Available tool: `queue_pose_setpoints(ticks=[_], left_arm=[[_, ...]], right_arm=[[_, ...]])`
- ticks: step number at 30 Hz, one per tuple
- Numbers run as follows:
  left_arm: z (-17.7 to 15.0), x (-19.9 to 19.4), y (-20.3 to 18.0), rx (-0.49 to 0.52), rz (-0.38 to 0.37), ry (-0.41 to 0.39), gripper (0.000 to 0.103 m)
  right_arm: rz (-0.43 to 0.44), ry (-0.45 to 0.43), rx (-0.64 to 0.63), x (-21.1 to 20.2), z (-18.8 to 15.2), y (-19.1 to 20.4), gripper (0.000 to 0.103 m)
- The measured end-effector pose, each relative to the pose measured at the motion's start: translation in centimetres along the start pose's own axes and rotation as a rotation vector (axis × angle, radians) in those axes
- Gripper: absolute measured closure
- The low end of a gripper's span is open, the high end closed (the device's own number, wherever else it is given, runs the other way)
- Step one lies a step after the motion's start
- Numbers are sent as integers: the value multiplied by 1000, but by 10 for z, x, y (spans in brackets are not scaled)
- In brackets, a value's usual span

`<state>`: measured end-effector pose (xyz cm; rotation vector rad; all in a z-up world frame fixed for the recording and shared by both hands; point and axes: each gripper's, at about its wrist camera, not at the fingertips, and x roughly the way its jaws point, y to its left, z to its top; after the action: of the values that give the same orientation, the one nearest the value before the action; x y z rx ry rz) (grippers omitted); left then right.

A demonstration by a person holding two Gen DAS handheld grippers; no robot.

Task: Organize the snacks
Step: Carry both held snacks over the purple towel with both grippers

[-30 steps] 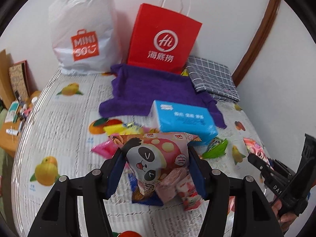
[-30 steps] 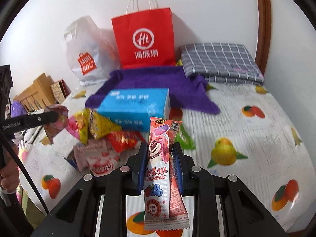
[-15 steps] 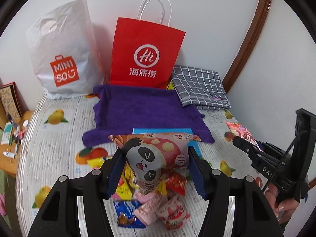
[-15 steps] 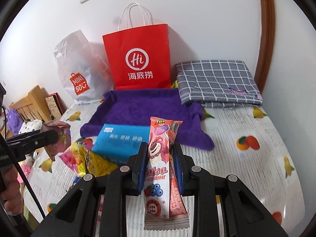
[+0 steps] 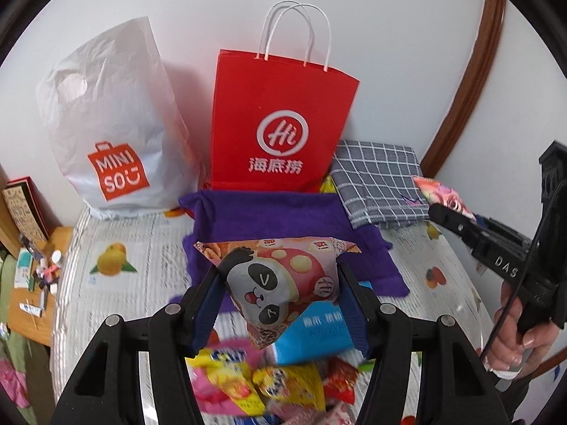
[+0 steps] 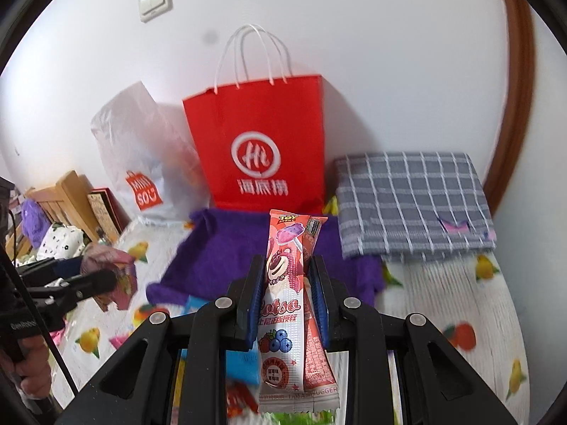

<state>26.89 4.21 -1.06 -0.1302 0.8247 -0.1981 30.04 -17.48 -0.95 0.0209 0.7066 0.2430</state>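
Observation:
My left gripper (image 5: 280, 283) is shut on a panda snack bag (image 5: 280, 279) and holds it up over the bed. My right gripper (image 6: 287, 276) is shut on a long pink Lotso snack pack (image 6: 283, 301), held upright. Both point toward the red paper bag (image 5: 280, 124), which stands open against the wall and also shows in the right wrist view (image 6: 258, 141). A pile of loose snacks (image 5: 262, 382) lies on the bed below the left gripper. The right gripper shows at the right of the left wrist view (image 5: 460, 219); the left gripper shows at the left of the right wrist view (image 6: 102, 279).
A white Miniso plastic bag (image 5: 113, 134) stands left of the red bag. A purple towel (image 5: 276, 223) lies before it, a folded grey checked cloth (image 5: 379, 177) to its right. A blue tissue pack (image 5: 312, 329) lies by the snacks. A wooden side table (image 5: 32, 283) stands left of the bed.
Both grippers have risen and moved forward toward the red bag, each keeping its snack. The bag looms larger and the snack pile has dropped low in the views.

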Motion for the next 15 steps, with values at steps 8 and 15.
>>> queue_pose_setpoints(ticks=[8,15], left_arm=[[25,24,15,-20,28,8,44],[39,52,26,-31,50,42,44]], right_arm=[[70,-35,26,27,44,-9,77],[91,-14,59,58,54,-26,77]])
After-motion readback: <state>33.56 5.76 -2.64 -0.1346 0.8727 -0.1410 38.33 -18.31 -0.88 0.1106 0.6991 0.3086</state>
